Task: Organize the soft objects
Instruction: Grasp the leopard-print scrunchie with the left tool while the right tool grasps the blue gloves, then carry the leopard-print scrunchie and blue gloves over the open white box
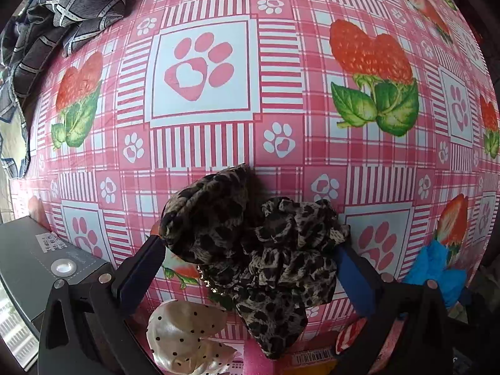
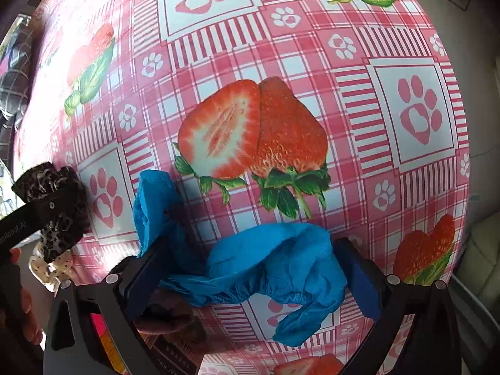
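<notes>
The left gripper (image 1: 250,250) is held above the pink strawberry tablecloth (image 1: 281,78), squeezing one leopard-print scrunchie (image 1: 256,250) bunched between its two fingers. One cream dotted scrunchie (image 1: 184,337) lies below it. The right gripper (image 2: 250,272) is also raised, pinching one blue scrunchie (image 2: 265,268) between its fingers.

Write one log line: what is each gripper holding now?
left gripper: shut on leopard cloth | right gripper: shut on blue cloth | both above tablecloth

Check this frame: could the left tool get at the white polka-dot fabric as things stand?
Probably not yet. The left tool is shut on the leopard-print fabric, which fills the span between its fingers, and the white polka-dot fabric lies below it.
</notes>
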Demonstrator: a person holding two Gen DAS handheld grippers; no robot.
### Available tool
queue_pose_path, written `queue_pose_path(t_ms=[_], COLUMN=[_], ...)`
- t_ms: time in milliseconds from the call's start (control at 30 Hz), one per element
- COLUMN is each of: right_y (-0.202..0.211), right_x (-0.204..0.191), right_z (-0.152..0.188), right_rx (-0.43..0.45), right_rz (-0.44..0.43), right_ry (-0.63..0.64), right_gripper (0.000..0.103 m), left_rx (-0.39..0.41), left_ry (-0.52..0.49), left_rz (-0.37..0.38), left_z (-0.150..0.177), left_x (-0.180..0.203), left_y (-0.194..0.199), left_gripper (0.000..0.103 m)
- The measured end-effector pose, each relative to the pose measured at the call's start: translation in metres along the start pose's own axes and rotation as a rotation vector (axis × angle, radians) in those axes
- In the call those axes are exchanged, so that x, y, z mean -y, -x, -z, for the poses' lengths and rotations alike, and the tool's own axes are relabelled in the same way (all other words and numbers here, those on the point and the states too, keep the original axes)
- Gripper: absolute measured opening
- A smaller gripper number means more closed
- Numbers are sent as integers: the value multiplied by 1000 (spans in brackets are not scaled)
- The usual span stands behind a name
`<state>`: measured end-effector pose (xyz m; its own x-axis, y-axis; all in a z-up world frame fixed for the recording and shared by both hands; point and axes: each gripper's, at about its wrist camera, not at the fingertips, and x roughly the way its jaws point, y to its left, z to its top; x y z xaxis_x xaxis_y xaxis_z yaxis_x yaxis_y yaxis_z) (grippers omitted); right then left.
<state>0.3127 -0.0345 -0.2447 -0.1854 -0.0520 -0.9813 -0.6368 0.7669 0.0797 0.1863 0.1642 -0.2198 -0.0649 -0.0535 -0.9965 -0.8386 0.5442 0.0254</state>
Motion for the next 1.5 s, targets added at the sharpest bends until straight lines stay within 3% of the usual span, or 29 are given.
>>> queue_pose_path(t_ms=[200, 500, 600, 700, 733, 767, 833, 933, 1233, 1500], right_y=[-4, 0, 1, 13, 15, 18, 20, 25, 50, 66], right_x=[-27, -11, -9, -2, 0, 4, 15, 35, 81, 84], right_z=[6, 5, 13, 23, 26, 28, 32, 41, 63, 90], right_rx=[3, -2, 15, 39, 42, 36, 19, 26, 24, 50], right_rz=[36, 40, 54, 58, 68, 51, 11, -18, -63, -68], right_ry=[14, 82, 118, 158, 176, 180, 161, 122, 46, 48], right_gripper=[103, 102, 86, 43, 20, 17, 15, 15, 15, 15], left_rx=[-18, -42, -22, 13, 20, 26, 39, 102, 201, 286], left_ry=[45, 65, 42, -23, -47, -69, -97, -122, -81, -68], left_rz=[56, 73, 61, 58, 54, 53, 52, 7, 31, 34], left_z=[-1, 1, 5, 10, 11, 12, 15, 22, 46, 76], left_x=[-19, -24, -10, 8, 13, 17, 24, 31, 19, 5], left_y=[-12, -23, -20, -10, -8, -7, -3, 11, 57, 90], left_gripper=[103, 103, 97, 78, 71, 64, 54, 49, 49, 49])
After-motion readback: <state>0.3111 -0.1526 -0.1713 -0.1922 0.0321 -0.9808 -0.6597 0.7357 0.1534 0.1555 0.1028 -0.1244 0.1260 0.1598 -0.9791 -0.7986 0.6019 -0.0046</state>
